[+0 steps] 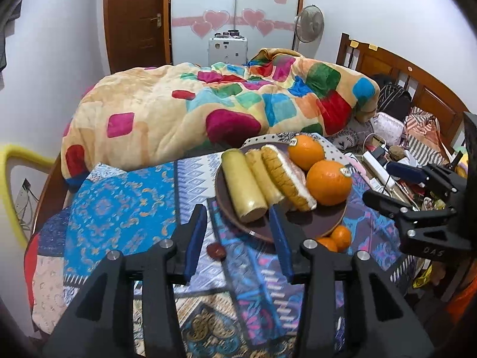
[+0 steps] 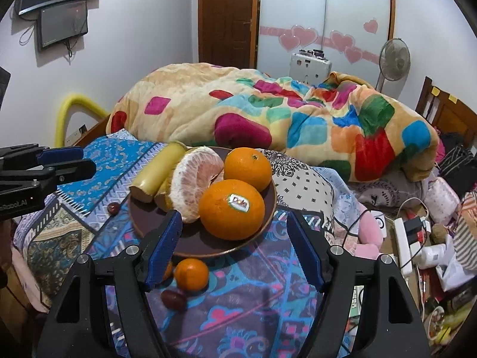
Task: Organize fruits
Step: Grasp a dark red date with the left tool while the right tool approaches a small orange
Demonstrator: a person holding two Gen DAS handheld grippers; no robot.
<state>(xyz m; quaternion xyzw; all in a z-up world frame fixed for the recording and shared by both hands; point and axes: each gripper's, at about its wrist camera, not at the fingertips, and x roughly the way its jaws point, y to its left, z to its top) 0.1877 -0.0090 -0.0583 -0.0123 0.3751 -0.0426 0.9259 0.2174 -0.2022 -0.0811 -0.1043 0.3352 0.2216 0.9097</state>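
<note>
A dark brown plate [image 1: 325,223] [image 2: 152,223] lies on the patterned bedspread. It holds two large oranges [image 1: 328,182] [image 2: 232,205], a peeled pomelo piece [image 1: 286,179] [image 2: 193,179] and yellow banana pieces [image 1: 243,183] [image 2: 155,170]. Small tangerines [image 1: 340,237] [image 2: 191,274] lie on the cloth by the plate's near rim. A dark red fruit [image 1: 216,251] [image 2: 114,208] lies left of the plate, another [image 2: 173,299] near the tangerine. My left gripper [image 1: 237,238] is open and empty before the plate. My right gripper [image 2: 235,250] is open and empty around the plate's near edge.
A bright patchwork blanket [image 1: 208,110] [image 2: 283,113] is heaped behind the plate. Cables, a power strip [image 2: 402,241] and clutter fill the right side. A wooden headboard [image 1: 417,86] stands at far right. A yellow bed rail [image 1: 9,179] is at left.
</note>
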